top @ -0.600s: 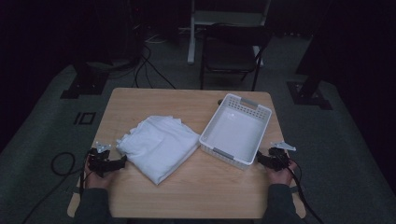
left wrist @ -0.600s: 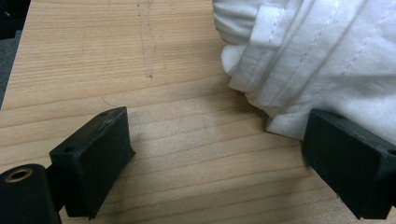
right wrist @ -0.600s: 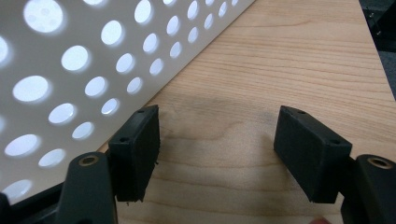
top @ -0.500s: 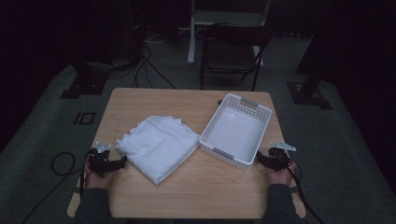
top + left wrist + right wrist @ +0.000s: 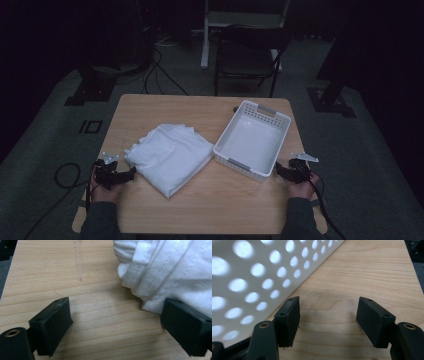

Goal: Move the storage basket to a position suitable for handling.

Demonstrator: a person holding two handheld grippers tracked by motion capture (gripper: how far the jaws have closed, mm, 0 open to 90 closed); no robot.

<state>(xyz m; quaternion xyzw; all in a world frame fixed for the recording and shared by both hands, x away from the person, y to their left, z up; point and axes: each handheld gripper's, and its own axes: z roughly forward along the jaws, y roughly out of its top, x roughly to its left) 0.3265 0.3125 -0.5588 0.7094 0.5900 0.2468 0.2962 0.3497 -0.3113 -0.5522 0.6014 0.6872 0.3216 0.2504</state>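
Two tools rest low at the near edge of the surface [image 5: 200, 107], one per hand. Left tool [image 5: 116, 175]: jaws spread, nothing between them; in the left gripper view bare wood lies in the gap. The folded white cloth [image 5: 170, 157] sits just ahead and to one side of this tool, its hem touching or all but touching one jaw tip (cannot tell which). Right tool [image 5: 289, 171]: jaws spread too, empty, bare wood between them. The white perforated basket [image 5: 252, 140] stands just beside it, its wall close against one jaw in the right gripper view; contact not certain.

Change vs. approx. half a sec. earlier: none to speak of. Hands, tools, cloth and basket lie where they did in the earlier high views. The cloth is as neatly folded as before; the basket is empty, no item inside.

Meaning for the work: judged as a start or pause posture, w/ nothing gripped yet. The likely job is to move the cloth into the basket, which lies well to the far side of the left tool and beyond the cloth. Next move prob. calls for the left tool to slide under or pinch the cloth's near edge; a one-sided pinch may let the folds fall open, so the right tool may need to help.
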